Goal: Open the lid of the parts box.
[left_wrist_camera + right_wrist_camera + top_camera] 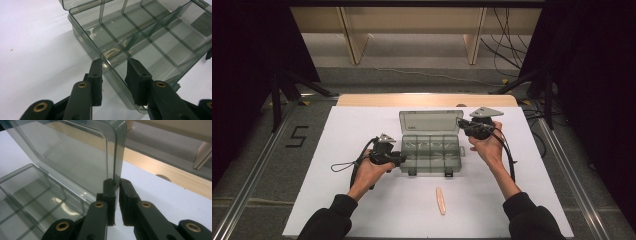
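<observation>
A smoky clear plastic compartment box (429, 169) stands in the middle of the white sheet, its lid (429, 122) raised upright at the back. My left gripper (398, 159) is at the box's front left corner. In the left gripper view its jaws (113, 61) straddle the box wall (82, 37), one pad outside and one inside, and the wall is wedged slantwise between them. My right gripper (460, 122) is at the lid's right edge. In the right gripper view its pads (117, 180) pinch the edge of the lid (75, 152). The compartments look empty.
A slim tan stick-like piece (440, 201) lies on the white sheet (362, 130) in front of the box. Beyond the sheet runs the wooden table edge (427, 100). Black stand legs, cables and a floor mark "5" (297, 136) flank the table.
</observation>
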Tool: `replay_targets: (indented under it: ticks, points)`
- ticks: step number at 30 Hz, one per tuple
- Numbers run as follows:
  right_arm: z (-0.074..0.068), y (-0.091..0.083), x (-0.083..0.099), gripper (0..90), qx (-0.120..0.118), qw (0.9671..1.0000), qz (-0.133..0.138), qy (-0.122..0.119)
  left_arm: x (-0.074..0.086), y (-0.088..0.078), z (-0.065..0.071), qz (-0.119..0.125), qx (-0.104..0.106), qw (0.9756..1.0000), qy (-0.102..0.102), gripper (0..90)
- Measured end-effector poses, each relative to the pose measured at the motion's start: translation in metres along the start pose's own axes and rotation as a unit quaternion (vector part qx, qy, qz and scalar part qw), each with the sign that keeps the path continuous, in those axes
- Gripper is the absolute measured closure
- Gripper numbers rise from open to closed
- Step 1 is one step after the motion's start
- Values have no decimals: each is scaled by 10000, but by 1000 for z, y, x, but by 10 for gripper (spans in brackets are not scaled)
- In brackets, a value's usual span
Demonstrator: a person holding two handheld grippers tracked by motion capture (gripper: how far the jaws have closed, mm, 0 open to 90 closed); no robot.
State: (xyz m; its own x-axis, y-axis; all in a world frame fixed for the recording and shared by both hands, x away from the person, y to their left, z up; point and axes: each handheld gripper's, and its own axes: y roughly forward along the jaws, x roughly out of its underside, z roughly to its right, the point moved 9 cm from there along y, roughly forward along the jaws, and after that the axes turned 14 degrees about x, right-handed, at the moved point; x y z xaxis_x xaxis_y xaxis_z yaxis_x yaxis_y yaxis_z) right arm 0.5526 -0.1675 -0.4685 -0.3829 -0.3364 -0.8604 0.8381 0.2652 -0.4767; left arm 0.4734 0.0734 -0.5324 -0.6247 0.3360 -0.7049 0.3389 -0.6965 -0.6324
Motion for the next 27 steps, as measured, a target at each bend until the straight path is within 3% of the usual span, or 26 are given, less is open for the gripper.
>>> replay_targets:
  ticks: [6,11,13,23,26,27]
  points:
    - [2,6,-3,852,23,9994,-195,280,0,0,1,-23,-9,10000,82,667]
    - [4,13,-7,852,71,9992,-277,269,0,-1,0,-17,-5,10000,78,668]
    - [5,16,-8,852,74,9984,-369,430,0,0,0,-13,-6,9999,111,668]
    - [7,25,-12,849,128,9964,-622,560,-1,0,0,3,9,9999,131,665]
    - [10,28,-12,848,158,9972,-586,428,0,0,0,-1,26,9999,133,663]
    - [9,28,-13,848,190,9959,-675,573,0,0,0,2,22,9999,136,662]
